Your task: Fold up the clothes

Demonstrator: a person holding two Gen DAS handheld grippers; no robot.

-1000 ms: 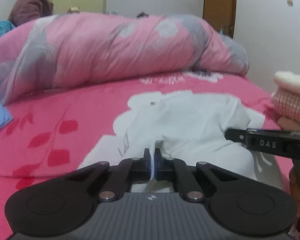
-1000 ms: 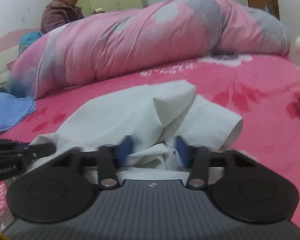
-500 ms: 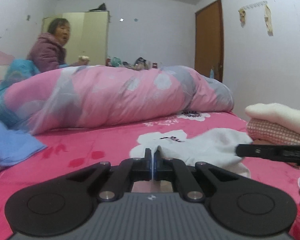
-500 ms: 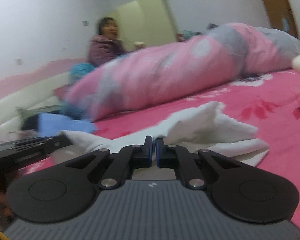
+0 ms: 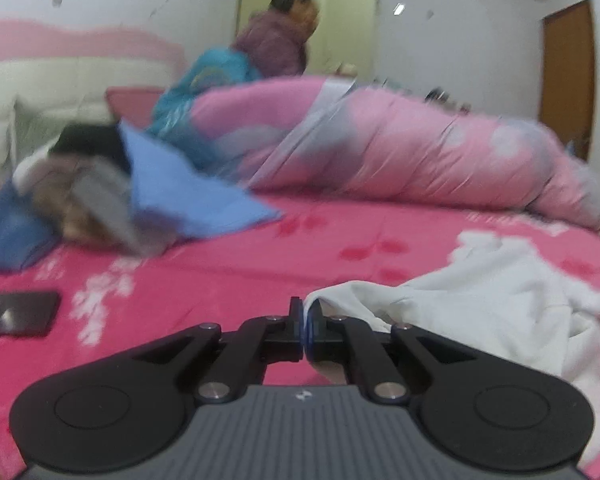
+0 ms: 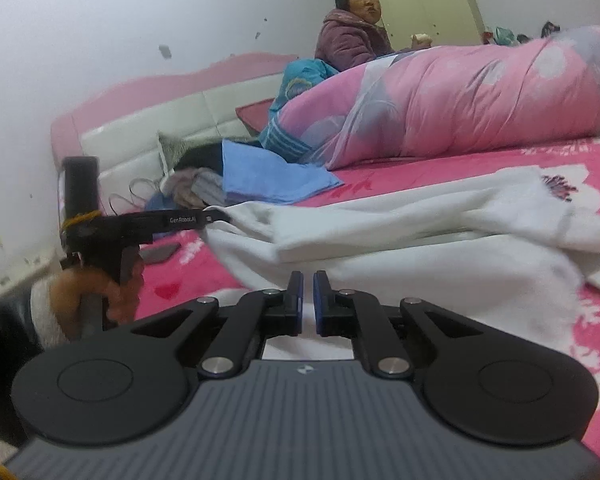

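Your left claw [image 5: 305,312] is pinching the white garment's [image 6: 420,232] edge on the bed [image 5: 220,272], while your right claw [image 6: 308,286] is hovering slightly apart just over it.

The white garment [image 6: 420,236] lies on a hot-pink bedsheet [image 5: 220,280] printed with white and red flowers. The rolled quilt [image 6: 460,96] is pale pink with grey patches; a blue cloth [image 6: 268,176] lies beside it.

Left wrist view: low, close over bed [image 5: 220,280], facing headboard side, white garment [image 5: 500,296] at 3 o'clock. Right wrist view: low, close, facing same way, left gripper [image 6: 216,214] at 9 o'clock. Shared: garment, rolled quilt [image 5: 420,148], seated person [image 6: 352,36].
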